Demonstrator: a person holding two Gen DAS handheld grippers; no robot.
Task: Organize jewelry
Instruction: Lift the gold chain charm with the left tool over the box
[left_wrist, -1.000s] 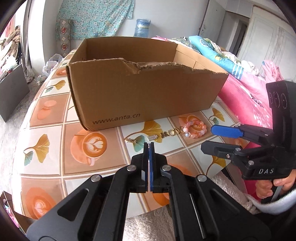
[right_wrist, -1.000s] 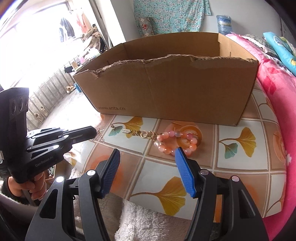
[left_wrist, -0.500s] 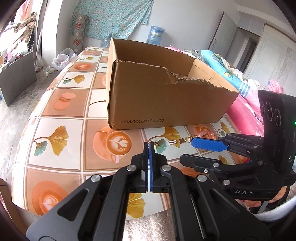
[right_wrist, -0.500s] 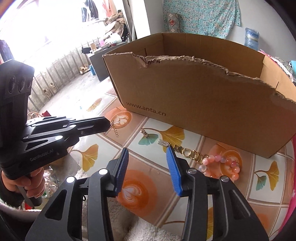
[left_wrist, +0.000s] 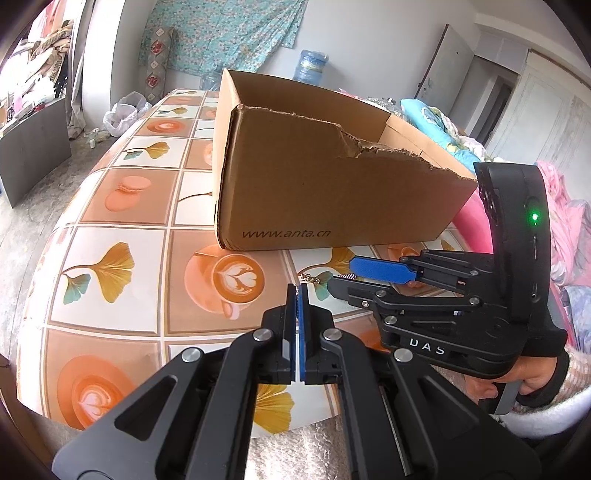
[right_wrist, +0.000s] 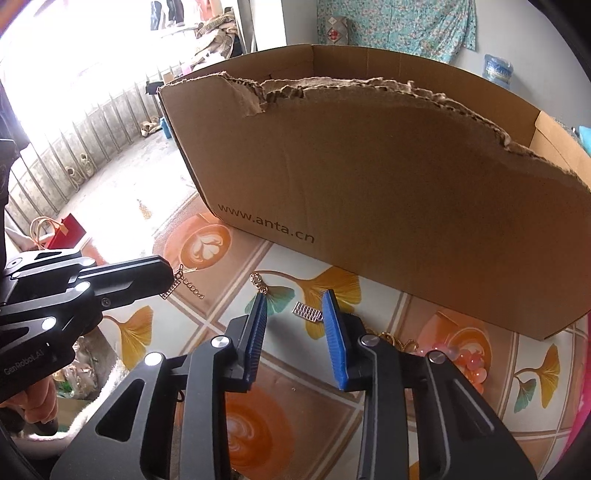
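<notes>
My left gripper (left_wrist: 297, 286) is shut on a thin gold chain (right_wrist: 184, 283) that dangles from its tip (right_wrist: 168, 275) above the table. My right gripper (right_wrist: 295, 306) is open, low over the table in front of the cardboard box (right_wrist: 388, 177). A small silver comb-like piece (right_wrist: 308, 312) lies between its blue pads (right_wrist: 334, 332), and a gold earring (right_wrist: 258, 282) lies just past the left pad. A pink bead bracelet (right_wrist: 467, 363) with gold links lies to the right, partly hidden by the right gripper. The box is open-topped with a torn front edge (left_wrist: 332, 192).
The table (left_wrist: 122, 258) has a tiled cloth with leaf and coffee-cup prints; its near edge is just below both grippers. A pink bedcover (left_wrist: 476, 225) lies right of the box. A water bottle (left_wrist: 310, 64) stands far behind.
Both grippers have swung left along the box front. The right gripper's jaws have narrowed and moved from the bead bracelet to the silver piece. The left gripper stays shut on the chain.
</notes>
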